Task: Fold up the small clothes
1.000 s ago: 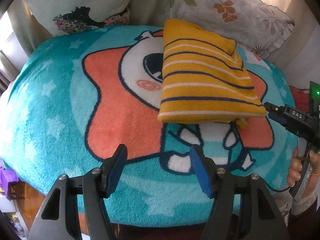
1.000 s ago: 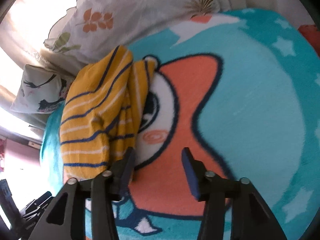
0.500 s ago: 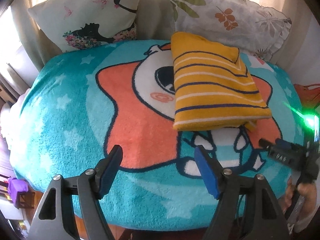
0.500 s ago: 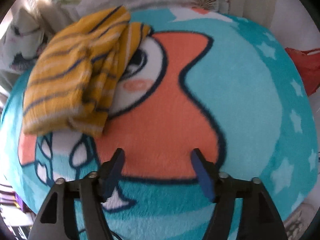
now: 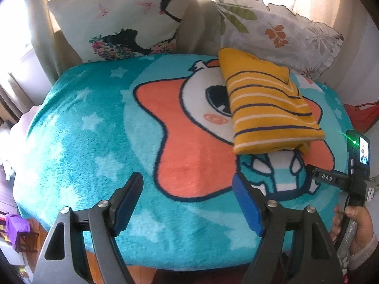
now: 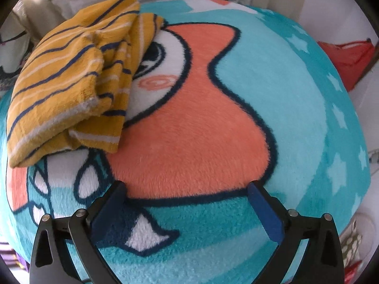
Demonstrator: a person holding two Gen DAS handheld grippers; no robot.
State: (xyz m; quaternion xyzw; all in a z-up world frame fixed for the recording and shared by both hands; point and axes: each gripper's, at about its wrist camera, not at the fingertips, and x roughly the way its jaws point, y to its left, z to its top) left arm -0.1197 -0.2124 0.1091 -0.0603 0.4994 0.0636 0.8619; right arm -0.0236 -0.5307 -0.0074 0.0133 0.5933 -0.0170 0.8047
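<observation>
The folded yellow striped garment (image 5: 267, 104) lies near the blanket's (image 5: 94, 142) far edge by the pillows, long axis apparently running front-to-back, beyond both empty, opening claws, right gripper (image 6: 187, 209) seemingly nearer than left gripper (image 5: 188, 201).

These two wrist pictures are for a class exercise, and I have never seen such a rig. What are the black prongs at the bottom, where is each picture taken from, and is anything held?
The prongs are hand-held grippers; no robot arm is present. Each picture comes from a camera mounted on one gripper, looking along its fingers. The left gripper and right gripper are both opening, with nothing between their pads. A folded yellow striped garment lies on a teal cartoon blanket, with two pillows behind. At the left view's edge, a hand grips the other gripper's handle.
</observation>
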